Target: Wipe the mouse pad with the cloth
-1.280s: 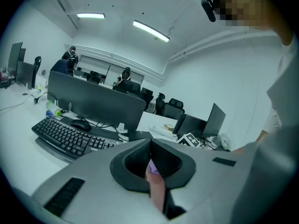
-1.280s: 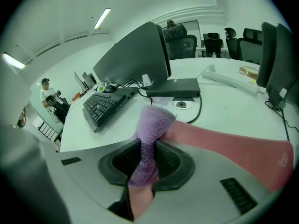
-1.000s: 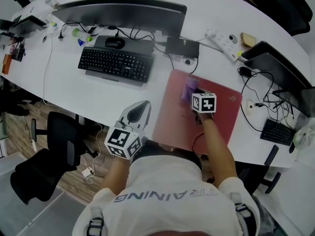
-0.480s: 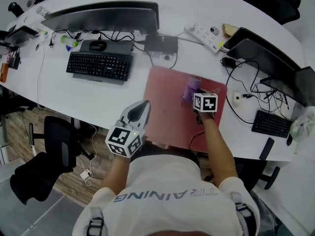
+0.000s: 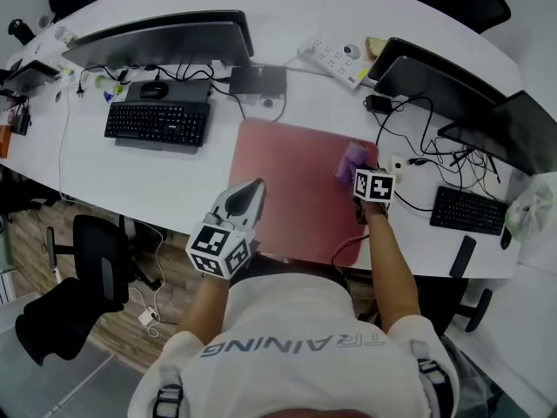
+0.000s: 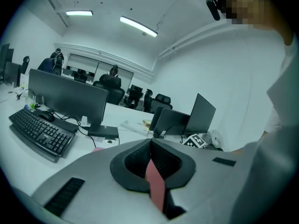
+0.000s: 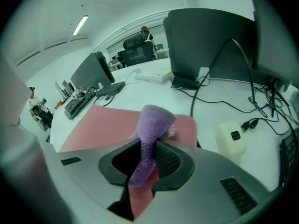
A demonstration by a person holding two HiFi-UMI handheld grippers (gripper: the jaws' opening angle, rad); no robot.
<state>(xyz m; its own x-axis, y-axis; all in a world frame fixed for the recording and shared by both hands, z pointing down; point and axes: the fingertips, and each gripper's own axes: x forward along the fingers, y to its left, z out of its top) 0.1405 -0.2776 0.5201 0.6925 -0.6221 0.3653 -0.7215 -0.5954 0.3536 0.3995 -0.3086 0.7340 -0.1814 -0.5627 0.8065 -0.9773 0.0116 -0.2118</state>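
The red mouse pad [image 5: 287, 181] lies flat on the white desk, in front of me. A purple cloth [image 5: 351, 159] rests on the pad near its far right edge, with my right gripper [image 5: 359, 174] shut on it. In the right gripper view the cloth [image 7: 156, 120] sticks up from between the jaws of that gripper [image 7: 150, 144], over the pad [image 7: 103, 125]. My left gripper [image 5: 251, 188] hovers over the pad's near left edge with its jaws together. In the left gripper view a red strip of pad [image 6: 154, 183] shows below the left gripper [image 6: 150, 143].
A black keyboard [image 5: 157, 124], a mouse and a monitor [image 5: 161, 37] stand at the far left. A power strip [image 5: 335, 59], dark screens [image 5: 435, 77], cables and a small white device [image 5: 398, 164] crowd the right. Another keyboard [image 5: 466, 209] lies at the far right.
The right gripper has dragged the cloth from the pad's middle towards its right edge. My view has shifted right, and the left gripper now overlaps the pad's left edge.
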